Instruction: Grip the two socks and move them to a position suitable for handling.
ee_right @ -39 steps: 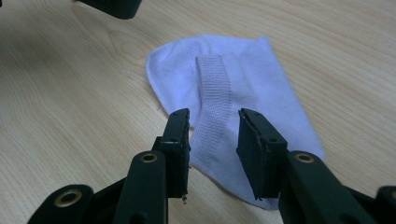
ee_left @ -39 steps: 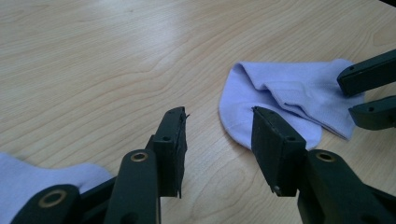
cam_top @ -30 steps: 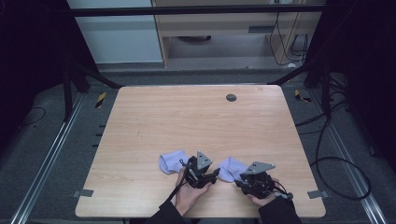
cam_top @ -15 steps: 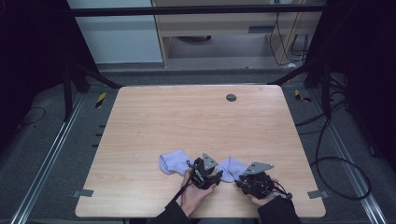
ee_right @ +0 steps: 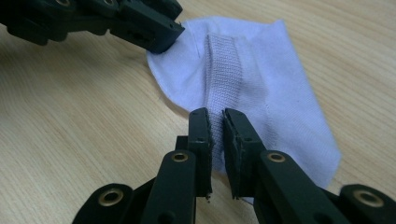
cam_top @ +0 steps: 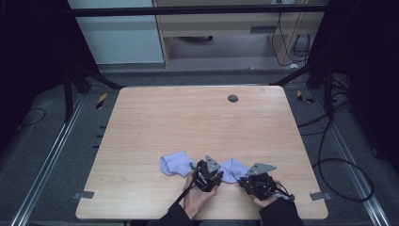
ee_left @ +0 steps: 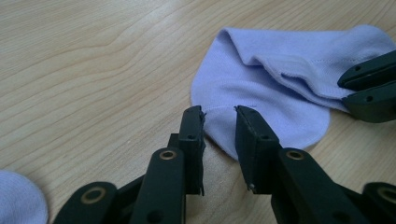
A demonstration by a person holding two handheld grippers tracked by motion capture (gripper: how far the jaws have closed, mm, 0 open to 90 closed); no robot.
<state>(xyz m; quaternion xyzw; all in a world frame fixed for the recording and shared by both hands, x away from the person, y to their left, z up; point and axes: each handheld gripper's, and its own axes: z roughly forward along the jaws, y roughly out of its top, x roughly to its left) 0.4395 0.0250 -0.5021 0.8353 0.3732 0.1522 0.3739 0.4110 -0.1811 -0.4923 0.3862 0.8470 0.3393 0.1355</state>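
Lying low centre of the high view: lilac sock (cam_top: 233,169) between both grippers. Right gripper (ee_right: 217,122) pinching its ribbed band; left gripper (ee_left: 219,120) jaws just closing, toe edge between, gap remaining. Lift pending. Second sock (cam_top: 173,164) left, untouched. Weave detail in gripper views; table (cam_top: 188,122) layout from above.

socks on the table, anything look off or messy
Nothing damaged or spilled. The pale lilac sock between the grippers lies rumpled, a raised fold down its middle, which the right gripper has just been closing on. The second pale lilac sock lies apart to its left on the wooden table.
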